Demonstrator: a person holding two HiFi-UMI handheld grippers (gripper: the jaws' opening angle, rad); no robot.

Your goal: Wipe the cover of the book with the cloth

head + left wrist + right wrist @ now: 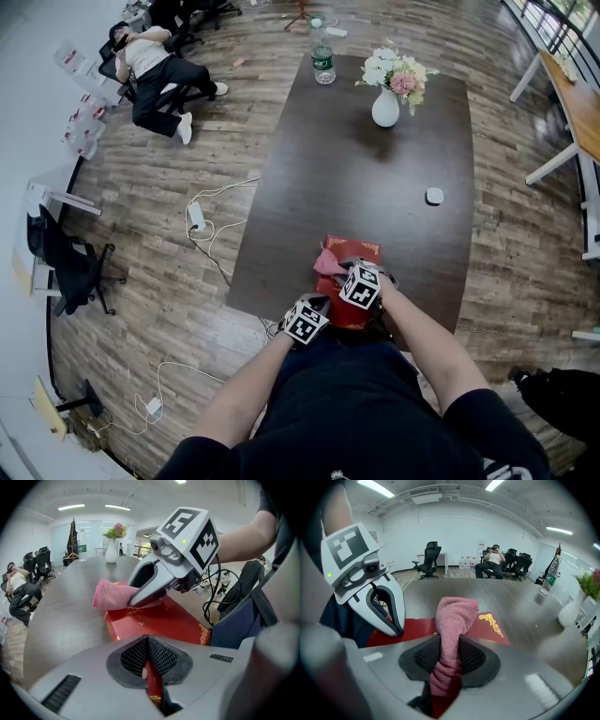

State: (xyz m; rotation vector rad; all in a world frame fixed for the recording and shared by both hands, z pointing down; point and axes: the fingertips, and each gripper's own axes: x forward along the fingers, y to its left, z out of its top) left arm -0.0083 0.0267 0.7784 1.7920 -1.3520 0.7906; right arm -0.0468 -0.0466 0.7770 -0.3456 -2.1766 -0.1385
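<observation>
While on table, book edge tight in L gripper, cloth tight in R gripper.

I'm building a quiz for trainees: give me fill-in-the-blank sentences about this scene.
The right gripper is shut on the ____ cloth.
The left gripper clamps the near edge of the ____ book.
The white vase holds ____.
Missing words: pink; red; flowers.

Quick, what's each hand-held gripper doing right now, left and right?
Left hand-held gripper: shut on the near edge of the red book.
Right hand-held gripper: shut on the pink cloth.
</observation>
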